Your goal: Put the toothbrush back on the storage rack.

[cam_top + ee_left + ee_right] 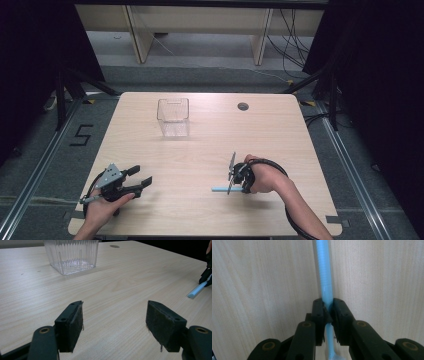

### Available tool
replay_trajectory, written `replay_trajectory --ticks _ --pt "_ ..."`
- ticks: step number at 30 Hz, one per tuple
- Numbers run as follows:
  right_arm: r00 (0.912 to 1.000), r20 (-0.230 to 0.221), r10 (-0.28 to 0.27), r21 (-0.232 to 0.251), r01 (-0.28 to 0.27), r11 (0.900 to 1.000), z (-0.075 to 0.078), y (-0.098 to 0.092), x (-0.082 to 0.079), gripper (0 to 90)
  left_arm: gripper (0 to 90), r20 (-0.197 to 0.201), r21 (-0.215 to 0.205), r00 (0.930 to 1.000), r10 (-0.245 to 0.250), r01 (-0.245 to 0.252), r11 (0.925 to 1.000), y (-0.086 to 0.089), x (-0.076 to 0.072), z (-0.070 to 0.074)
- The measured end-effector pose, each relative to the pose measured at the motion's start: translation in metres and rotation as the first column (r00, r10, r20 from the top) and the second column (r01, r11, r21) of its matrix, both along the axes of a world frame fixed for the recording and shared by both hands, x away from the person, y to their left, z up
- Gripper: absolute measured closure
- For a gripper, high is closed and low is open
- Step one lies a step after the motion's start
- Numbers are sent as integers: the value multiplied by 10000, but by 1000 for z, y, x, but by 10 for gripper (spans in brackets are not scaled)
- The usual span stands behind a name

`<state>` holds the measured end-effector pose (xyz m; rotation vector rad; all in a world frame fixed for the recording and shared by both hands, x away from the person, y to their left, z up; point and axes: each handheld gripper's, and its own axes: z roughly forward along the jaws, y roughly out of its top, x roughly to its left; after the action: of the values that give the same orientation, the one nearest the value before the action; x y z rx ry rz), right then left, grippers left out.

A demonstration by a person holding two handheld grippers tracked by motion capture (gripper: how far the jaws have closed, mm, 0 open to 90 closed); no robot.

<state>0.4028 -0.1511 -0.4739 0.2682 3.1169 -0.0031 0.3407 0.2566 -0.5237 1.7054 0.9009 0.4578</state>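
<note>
Your right claw (328,312) is clenched on the blue stick (324,277), which lies flat on the worktop (200,165) and extends ahead of its jaws. Your left claw (115,322) rests released, well apart, facing the clear ribbed container (71,255), likely the destination

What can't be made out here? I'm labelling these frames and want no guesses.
- Blue stick: what it is; right gripper view cuts off its far end, and the right hand-held gripper covers its near end.
- Clear container: top cropped in left gripper view; contents too small to tell in high view.
- Left hand-held gripper: body cut off below.
</note>
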Motion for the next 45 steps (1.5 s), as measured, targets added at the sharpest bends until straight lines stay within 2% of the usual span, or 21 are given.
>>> replay_trajectory --ticks 2,3,4,11,12,18,19,21,28,30,34,39,41,42,45 --pt "9999 92 -80 -237 82 9997 1 2 -2 818 292 4 -1 10000 -3 3 10000 0 0 0" --pt "10000 1 -41 -244 41 9997 0 3 -2 824 292 0 -6 10000 -7 7 10000 0 0 0" --pt "9999 128 43 -350 -38 9994 1 4 -2 833 292 -2 -8 10000 -10 10 10000 0 0 0" --pt "9997 80 216 -264 -214 9994 0 4 -2 847 293 -26 107 10000 5 -4 9999 0 -1 1" --pt "9999 99 56 -320 -53 9995 1 4 -3 847 295 -23 132 10000 -10 10 9999 0 -1 1" --pt "9996 56 290 -21 -290 9996 3 5 -4 847 334 -10 118 9999 -123 123 9999 0 -2 1" --pt "9991 120 409 0 -409 9992 5 6 -4 847 343 -60 -10 9994 -343 343 9994 -1 -3 1" --pt "9995 72 317 23 -317 9995 9 8 -7 847 349 -10 -103 9990 -450 450 9989 -3 -3 2" --pt "9977 123 670 91 -671 9977 16 14 -11 847 340 170 22 9951 -974 974 9952 -15 -8 13" --pt "9973 164 716 105 -718 9974 18 17 -14 847 330 253 15 9919 -1241 1241 9923 -20 -9 15" --pt "9966 178 803 176 -806 9966 20 19 -17 847 326 220 150 9904 -1364 1361 9906 -24 -11 17" --pt "9954 181 943 226 -947 9953 22 25 -21 847 325 293 -53 9849 -1704 1707 9853 -31 -10 19" --pt "9945 207 1031 314 -1037 9941 23 27 -21 847 326 246 39 9849 -1714 1714 9852 -32 -11 21" --pt "9912 317 1283 308 -1292 9911 23 27 -20 847 326 298 -17 9830 -1814 1815 9834 -34 -10 21" --pt "9925 273 1195 247 -1202 9924 25 30 -22 847 330 337 17 9773 -2093 2093 9778 -39 -10 24"
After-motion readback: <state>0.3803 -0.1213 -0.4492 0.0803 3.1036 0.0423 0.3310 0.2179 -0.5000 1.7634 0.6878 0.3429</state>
